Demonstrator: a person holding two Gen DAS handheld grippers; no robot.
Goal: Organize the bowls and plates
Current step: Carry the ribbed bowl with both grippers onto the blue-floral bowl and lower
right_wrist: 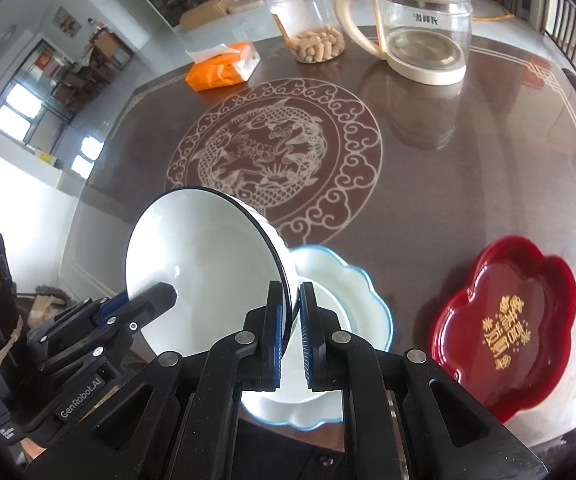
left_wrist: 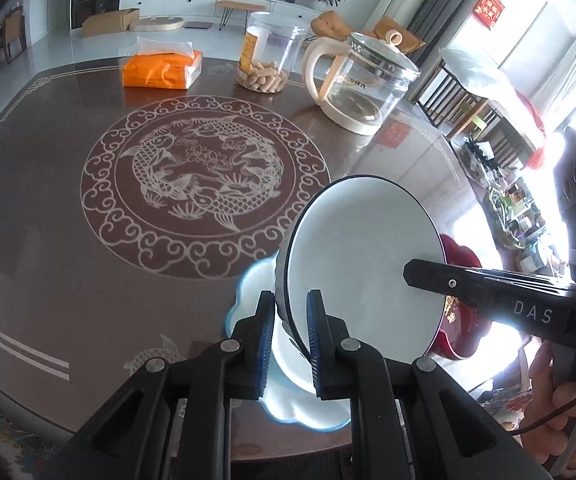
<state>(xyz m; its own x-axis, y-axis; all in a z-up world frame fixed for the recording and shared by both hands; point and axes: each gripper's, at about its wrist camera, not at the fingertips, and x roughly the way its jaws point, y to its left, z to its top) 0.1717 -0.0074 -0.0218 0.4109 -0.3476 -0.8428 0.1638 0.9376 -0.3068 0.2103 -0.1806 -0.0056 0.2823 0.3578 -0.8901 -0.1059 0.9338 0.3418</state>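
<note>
A white bowl with a dark rim (left_wrist: 362, 264) (right_wrist: 204, 268) is tilted on its side above a white scalloped plate with a blue edge (left_wrist: 248, 292) (right_wrist: 352, 292). My left gripper (left_wrist: 290, 336) is shut on the bowl's rim, one finger inside and one outside. My right gripper (right_wrist: 294, 336) is shut on the opposite rim of the same bowl; it also shows in the left wrist view (left_wrist: 428, 276). A red flower-shaped plate (right_wrist: 504, 320) (left_wrist: 464, 328) with gold characters lies on the table to the right.
The brown table (left_wrist: 68, 208) has a fish medallion in the middle. At the far side stand an orange tissue pack (left_wrist: 160, 68), a clear jar of snacks (left_wrist: 268, 56) and a glass kettle (left_wrist: 360, 80). Chairs and clutter are off the right edge.
</note>
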